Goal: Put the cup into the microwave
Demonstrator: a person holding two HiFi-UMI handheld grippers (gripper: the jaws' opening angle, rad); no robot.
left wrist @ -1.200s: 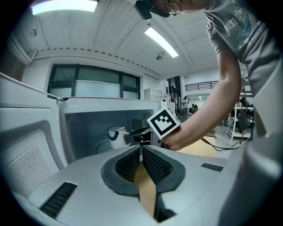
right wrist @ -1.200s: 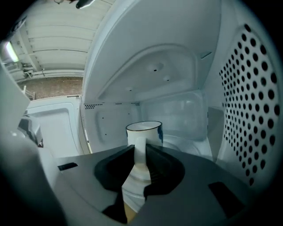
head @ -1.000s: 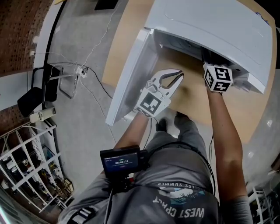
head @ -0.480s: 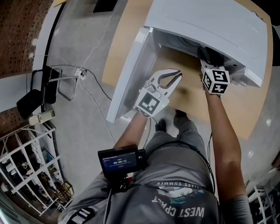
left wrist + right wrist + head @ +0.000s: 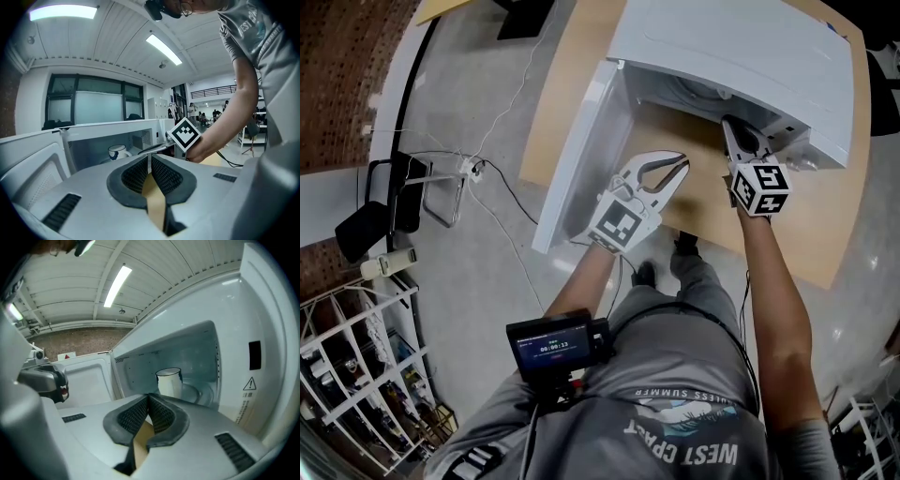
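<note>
From my head camera I look steeply down on a white microwave (image 5: 741, 47) standing on a wooden table (image 5: 572, 66), its door (image 5: 581, 159) swung open to my left. From here the microwave's top hides the inside of the cavity, so the cup cannot be seen in this view. My left tool (image 5: 682, 161) hovers over the table just in front of the opening, its jaws clenched tip to tip on nothing. My right tool (image 5: 733, 127) points into the right part of the opening, and its tips are partly hidden under the microwave's edge. Its own camera shows its jaws pressed together and empty, with the white cup (image 5: 168, 380) standing upright beyond them on the glass turntable (image 5: 197, 392), apart from the tool. From the left tool's camera the cup appears small, deep in the cavity, with a dark handle. A warning label (image 5: 248, 384) on the microwave's front is too small to read.
</note>
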